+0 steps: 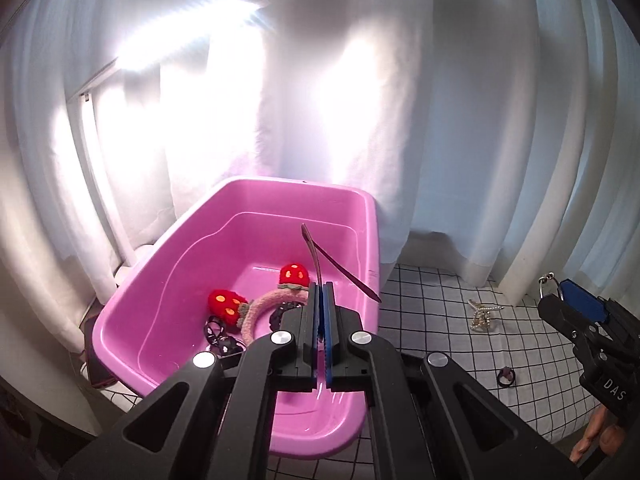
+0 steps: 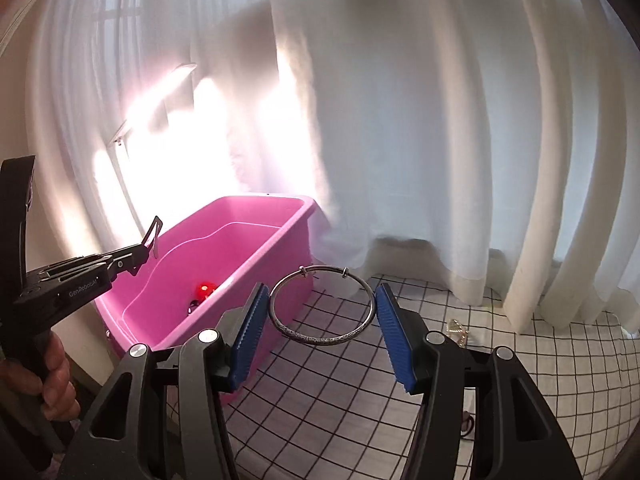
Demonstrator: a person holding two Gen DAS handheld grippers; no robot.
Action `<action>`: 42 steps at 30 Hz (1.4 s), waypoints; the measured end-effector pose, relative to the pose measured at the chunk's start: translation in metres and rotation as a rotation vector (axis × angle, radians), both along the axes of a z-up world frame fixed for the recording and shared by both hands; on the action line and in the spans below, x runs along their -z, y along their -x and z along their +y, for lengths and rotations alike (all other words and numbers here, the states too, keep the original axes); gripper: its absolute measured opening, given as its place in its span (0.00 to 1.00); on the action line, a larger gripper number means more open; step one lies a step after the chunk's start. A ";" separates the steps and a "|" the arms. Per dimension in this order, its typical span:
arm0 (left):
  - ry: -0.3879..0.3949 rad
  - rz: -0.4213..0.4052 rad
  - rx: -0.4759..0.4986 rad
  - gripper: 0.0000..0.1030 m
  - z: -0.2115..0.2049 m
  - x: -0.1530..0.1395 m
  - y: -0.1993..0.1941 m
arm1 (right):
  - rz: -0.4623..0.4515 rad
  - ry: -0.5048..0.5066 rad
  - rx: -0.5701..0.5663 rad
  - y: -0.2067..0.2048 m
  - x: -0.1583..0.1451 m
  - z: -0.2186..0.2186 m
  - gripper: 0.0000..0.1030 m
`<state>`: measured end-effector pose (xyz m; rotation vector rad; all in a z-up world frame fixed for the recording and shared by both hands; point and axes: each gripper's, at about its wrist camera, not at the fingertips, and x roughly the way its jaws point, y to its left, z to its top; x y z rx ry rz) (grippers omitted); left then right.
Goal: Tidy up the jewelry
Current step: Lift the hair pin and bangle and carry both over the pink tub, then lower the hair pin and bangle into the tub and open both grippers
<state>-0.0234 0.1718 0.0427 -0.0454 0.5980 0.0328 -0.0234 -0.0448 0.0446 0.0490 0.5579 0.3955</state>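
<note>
Left tongs (image 1: 321, 312) are pressing together on a thin dark hair clip (image 1: 320, 258), its two slender prongs splaying upward from the blue pads. The clip is hanging above the open interior of the pink plastic tub (image 1: 168, 264), so its long axis is standing roughly upright over the basin. Already lying on the tub floor are a pink fuzzy headband (image 1: 260, 308) carrying two red mushroom plushes (image 1: 294, 274), and some small dark hair accessories (image 1: 218, 334).

Right tongs (image 2: 322, 320) are standing wide apart with a silver bangle (image 2: 320, 306) spanning the gap; its sides are sitting against the pads (image 2: 386, 312), and it appears to be braced there rather than resting on anything. The bangle's plane is facing the camera, its clasp end uppermost. From these tongs the tub is lying to the left and slightly ahead — near, but not yet beneath the bangle, which is hovering over the checked cloth on the surface (image 2: 540, 364).

A pearl-and-gold piece (image 1: 482, 314) and a small dark ring (image 1: 506, 376) are waiting on the cloth, well apart from the tub. The left hand is therefore the nearer to a release — judged, it needs only to part its pads, while the right must travel leftward first.
</note>
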 end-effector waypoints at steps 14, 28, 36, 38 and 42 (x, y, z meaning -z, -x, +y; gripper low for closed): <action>0.080 0.154 -0.125 0.02 0.088 0.028 -0.041 | 0.117 0.037 -0.246 -0.099 -0.009 0.126 0.52; 0.202 0.339 -0.279 0.03 0.106 0.062 -0.072 | 0.331 0.203 -0.439 -0.155 0.028 0.180 0.52; 0.212 0.399 -0.341 0.03 0.113 0.073 -0.077 | 0.368 0.243 -0.459 -0.166 0.037 0.189 0.53; 0.214 0.407 -0.351 0.05 0.114 0.075 -0.077 | 0.366 0.248 -0.452 -0.170 0.037 0.190 0.53; 0.201 0.402 -0.358 0.34 0.111 0.072 -0.076 | 0.363 0.240 -0.442 -0.175 0.036 0.188 0.59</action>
